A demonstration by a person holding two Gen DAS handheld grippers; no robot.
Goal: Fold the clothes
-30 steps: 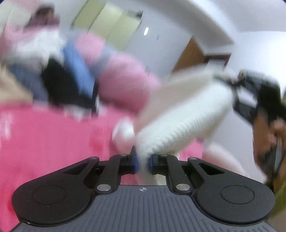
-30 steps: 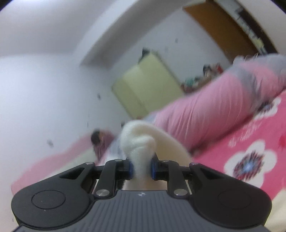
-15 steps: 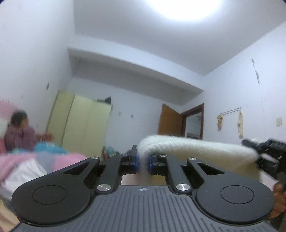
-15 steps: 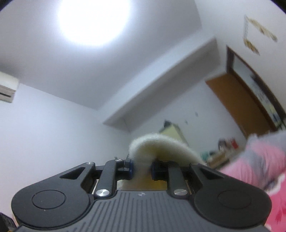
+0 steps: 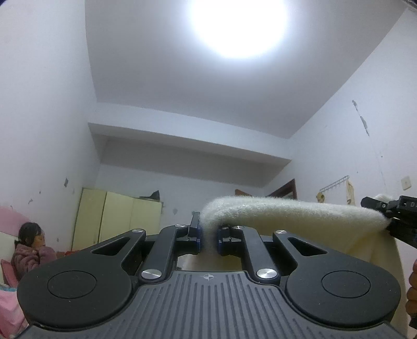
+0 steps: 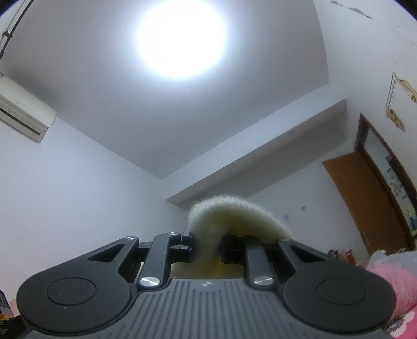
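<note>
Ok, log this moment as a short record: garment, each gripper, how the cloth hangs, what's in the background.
garment: cream fleece garment
left gripper: jaws shut on one end of the top edge
right gripper: jaws shut on the other end
cloth: top edge stretched between the two grippers, the rest hanging below
view: both cameras tilted up at the ceiling light
background: yellow wardrobe, brown door

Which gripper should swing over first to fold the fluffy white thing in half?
Either; probably left. Both the left gripper and right gripper pinch the fluffy cream garment held up between them, equally placed.
</note>
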